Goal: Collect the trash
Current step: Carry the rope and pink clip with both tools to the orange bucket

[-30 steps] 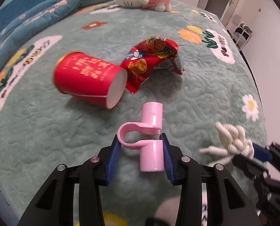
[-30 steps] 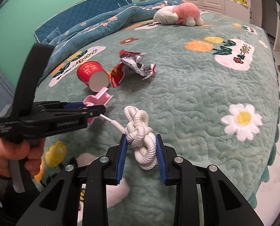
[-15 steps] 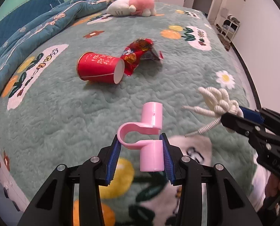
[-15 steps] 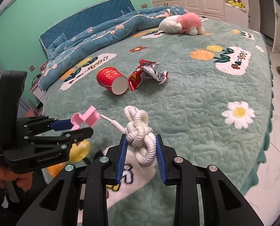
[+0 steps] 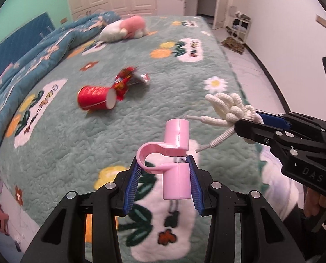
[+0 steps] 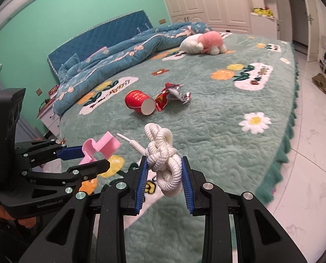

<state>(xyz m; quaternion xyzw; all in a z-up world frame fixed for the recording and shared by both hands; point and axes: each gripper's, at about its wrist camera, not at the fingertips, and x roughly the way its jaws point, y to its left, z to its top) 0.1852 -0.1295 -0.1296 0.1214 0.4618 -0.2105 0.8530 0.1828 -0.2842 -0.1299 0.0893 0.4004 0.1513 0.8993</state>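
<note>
My left gripper (image 5: 164, 171) is shut on a pink plastic clip (image 5: 173, 153), held in the air above the green bedspread (image 5: 97, 135). The clip (image 6: 99, 149) and left gripper (image 6: 86, 160) also show at the left of the right wrist view. My right gripper (image 6: 164, 173) is shut on a knotted white rope (image 6: 163, 155); the rope (image 5: 228, 107) hangs from it at the right of the left wrist view. A red paper cup (image 5: 96, 98) (image 6: 138, 102) lies on its side mid-bed, touching a crumpled red snack wrapper (image 5: 130, 79) (image 6: 169, 94).
A pink and white plush toy (image 5: 123, 29) (image 6: 202, 41) lies at the far end of the bed, beside a rumpled blue quilt (image 6: 123, 57). White tiled floor (image 6: 312, 144) runs along the bed's right edge. A nightstand (image 6: 50, 114) stands left of the bed.
Both grippers have risen and drawn back from the bed with the clip and the rope still held. The cup and wrapper now look smaller and farther away.
</note>
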